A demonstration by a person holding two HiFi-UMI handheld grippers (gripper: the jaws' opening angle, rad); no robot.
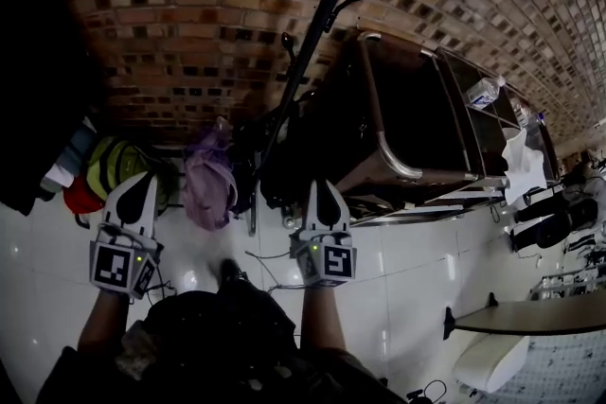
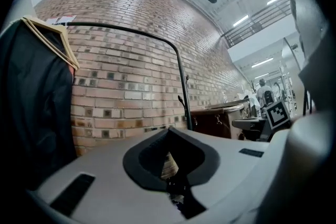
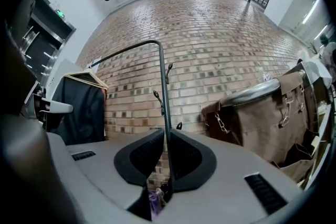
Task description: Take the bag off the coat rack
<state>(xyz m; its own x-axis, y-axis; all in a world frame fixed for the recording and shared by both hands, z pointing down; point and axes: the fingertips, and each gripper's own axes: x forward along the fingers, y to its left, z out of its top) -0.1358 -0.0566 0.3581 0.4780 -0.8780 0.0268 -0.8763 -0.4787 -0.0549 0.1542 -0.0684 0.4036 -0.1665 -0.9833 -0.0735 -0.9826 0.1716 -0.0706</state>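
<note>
A black coat rack pole (image 1: 312, 43) with small hooks rises before the brick wall. A purple bag (image 1: 208, 189) hangs low beside it, and a sliver of the bag (image 3: 155, 202) shows deep between the right jaws. My right gripper (image 1: 322, 186) points at the pole (image 3: 164, 86) from a distance. Its jaws stand slightly apart with nothing between them (image 3: 164, 132). My left gripper (image 1: 140, 181) is held to the left, short of the bag, its tips together and empty (image 2: 169, 131). The rack pole (image 2: 181, 81) shows right of centre there.
A brown canvas cart (image 1: 398, 137) with a metal rim stands right of the rack. A black coat on a wooden hanger (image 2: 37, 102) hangs at the left, above a yellow-green bag (image 1: 114, 166). A water bottle (image 1: 483, 92) lies on a shelf. A round table (image 1: 530, 317) is at the lower right.
</note>
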